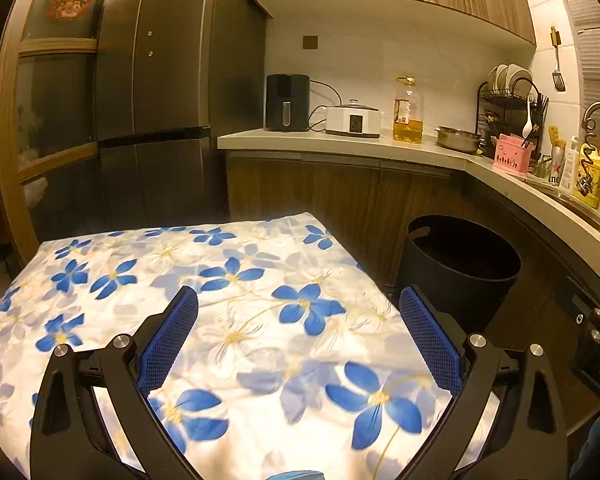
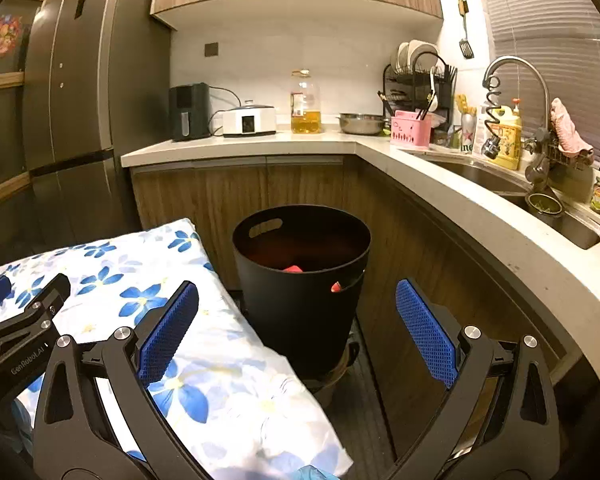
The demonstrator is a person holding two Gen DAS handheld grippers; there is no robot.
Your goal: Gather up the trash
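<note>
Both grippers are hanging spread wide and gripping nothing, the left gripper point(image 1: 298, 328) over the flowered cloth point(image 1: 228, 312) and the right gripper point(image 2: 298, 322) facing the black bin point(image 2: 302, 280) beside it. Something red point(image 2: 293, 268), likely trash, is lying inside the bin. With no loose trash showing on the cloth, a blind grab is risking snagging fabric, or a careless swing is risking tipping the bin.

My left cam sits close over the floral cloth point(image 1: 260, 320); my right faces the black bin point(image 2: 302, 280). Both share counter point(image 1: 340, 146), bin.
</note>
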